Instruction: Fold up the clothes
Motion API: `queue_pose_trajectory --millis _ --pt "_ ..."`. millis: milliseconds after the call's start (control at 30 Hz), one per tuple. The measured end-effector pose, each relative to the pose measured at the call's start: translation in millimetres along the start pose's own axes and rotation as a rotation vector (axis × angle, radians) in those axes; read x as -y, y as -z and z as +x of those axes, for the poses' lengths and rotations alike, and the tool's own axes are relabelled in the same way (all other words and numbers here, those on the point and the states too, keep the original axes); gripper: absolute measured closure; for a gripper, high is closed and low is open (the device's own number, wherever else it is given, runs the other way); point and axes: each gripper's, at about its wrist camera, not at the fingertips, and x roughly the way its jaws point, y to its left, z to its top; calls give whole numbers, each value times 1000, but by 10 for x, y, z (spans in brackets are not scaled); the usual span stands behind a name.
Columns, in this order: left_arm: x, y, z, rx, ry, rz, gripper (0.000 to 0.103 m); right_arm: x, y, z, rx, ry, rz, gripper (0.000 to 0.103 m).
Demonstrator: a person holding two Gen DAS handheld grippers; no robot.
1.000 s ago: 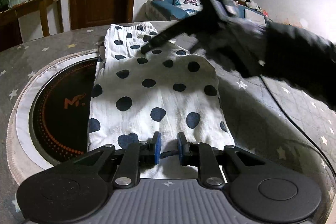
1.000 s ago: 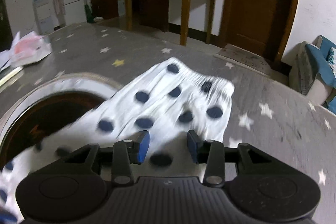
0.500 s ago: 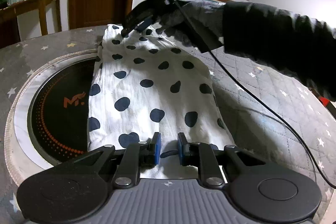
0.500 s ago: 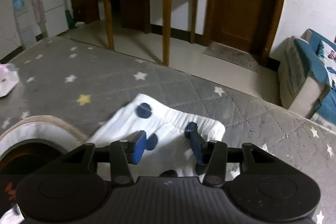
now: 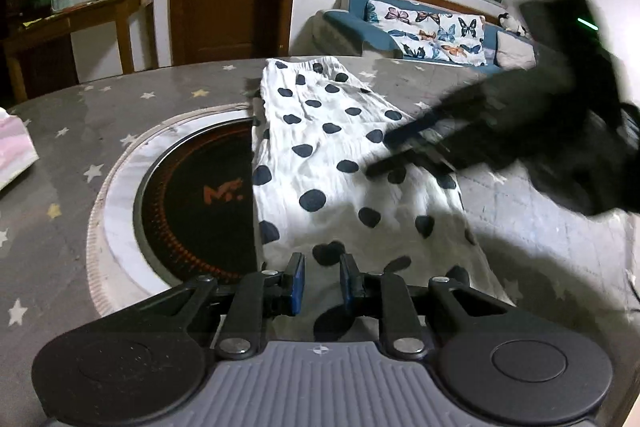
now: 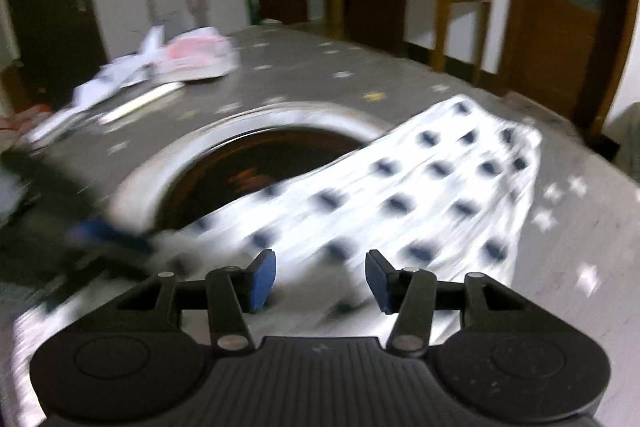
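Left wrist view is showing the polka-dot garment (image 5: 340,163) lying as one long strip across the star-patterned table cover (image 5: 120,99), running from the near edge toward the far side, with its left edge overlapping the round black hotplate (image 5: 200,195) set in the table. It is looking folded lengthwise already, judging by the narrow, even band and the straight left edge, though small wrinkles are showing across the cloth. The crosswise folds that would shorten the strip are looking not yet done, so I am judging the task to be roughly midway.

The left gripper (image 5: 321,283) is sitting at the near end of the garment with its blue pads drawn close together; a narrow gap is showing between them, and I cannot tell whether cloth is pinched there. The right gripper (image 6: 321,281) is standing with its jaws spread wide and nothing between them, hovering above the near half of the garment; its picture is smeared by motion. In the left view it is appearing as a dark blur over the strip's right side.

Farther out, a pile of papers (image 6: 160,63) is lying on the table, well apart from the garment.
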Motion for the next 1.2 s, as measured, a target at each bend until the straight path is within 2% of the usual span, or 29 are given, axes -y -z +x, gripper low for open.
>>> queue_pose_trajectory --millis 167,267,400,533,633,767,867,967,1200 --pt "17 124 -31 -17 -32 35 82 -417 315 -212 25 -83 -43 51" --pt "53 182 -53 -9 -85 86 80 -572 476 -231 8 -65 -92 51" --pt "48 137 -144 2 -106 81 80 -723 552 -329 21 -28 -155 51" --pt "145 64 -294 46 -64 90 81 -813 500 -485 83 -79 -124 51" --pt "255 108 -311 37 -39 110 81 -876 562 -419 65 -96 -132 51" --pt "265 256 -205 -14 -45 120 80 -933 647 -320 33 -114 -141 52" --pt "232 294 -191 -18 -45 110 80 -804 568 -436 61 -126 -102 51" --pt "240 248 -222 -4 -41 112 80 -526 425 -546 96 -100 -30 51" --pt "261 205 -256 1 -12 84 79 471 30 -357 138 43 160 51"
